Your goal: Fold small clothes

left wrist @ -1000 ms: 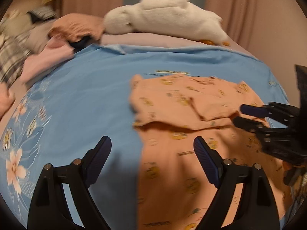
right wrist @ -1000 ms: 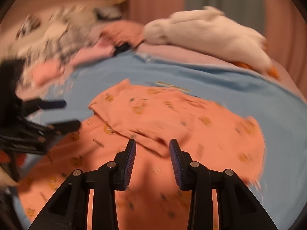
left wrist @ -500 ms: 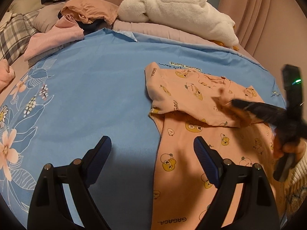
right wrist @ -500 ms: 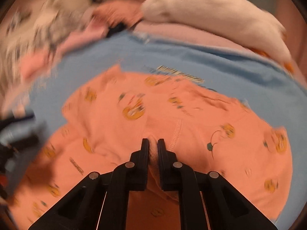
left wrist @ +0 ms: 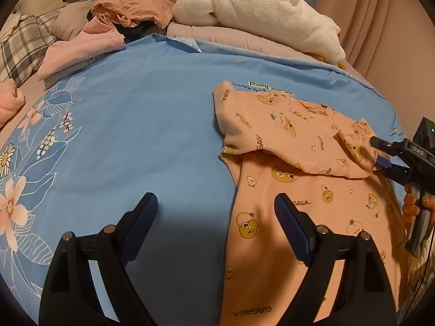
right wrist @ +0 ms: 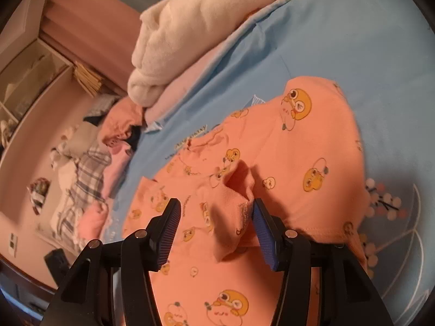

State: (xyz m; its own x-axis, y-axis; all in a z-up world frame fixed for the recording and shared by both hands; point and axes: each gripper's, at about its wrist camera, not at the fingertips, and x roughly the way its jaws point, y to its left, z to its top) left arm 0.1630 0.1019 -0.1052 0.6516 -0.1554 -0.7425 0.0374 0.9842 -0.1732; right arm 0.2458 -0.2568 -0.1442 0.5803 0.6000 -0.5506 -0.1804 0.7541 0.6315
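A small orange garment with yellow cartoon prints (left wrist: 293, 179) lies on the blue bedsheet (left wrist: 136, 125), its top part folded down over the lower part. My left gripper (left wrist: 217, 217) is open and empty, low over the sheet at the garment's left edge. My right gripper (right wrist: 214, 231) is open, its jaws on either side of a raised flap of the garment (right wrist: 231, 212), which touches the right pad. In the left wrist view the right gripper (left wrist: 380, 152) sits at the fold's right end.
A white plush toy (left wrist: 258, 19) lies at the head of the bed. A pile of pink, plaid and peach clothes (left wrist: 68, 38) sits at the far left. Curtains (left wrist: 380, 13) hang behind. The sheet has flower prints (left wrist: 16, 203) at left.
My right gripper was shut on the garment's fold half a second ago; it is open now and has tilted and shifted right. The left gripper has stayed open and has drawn slightly closer.
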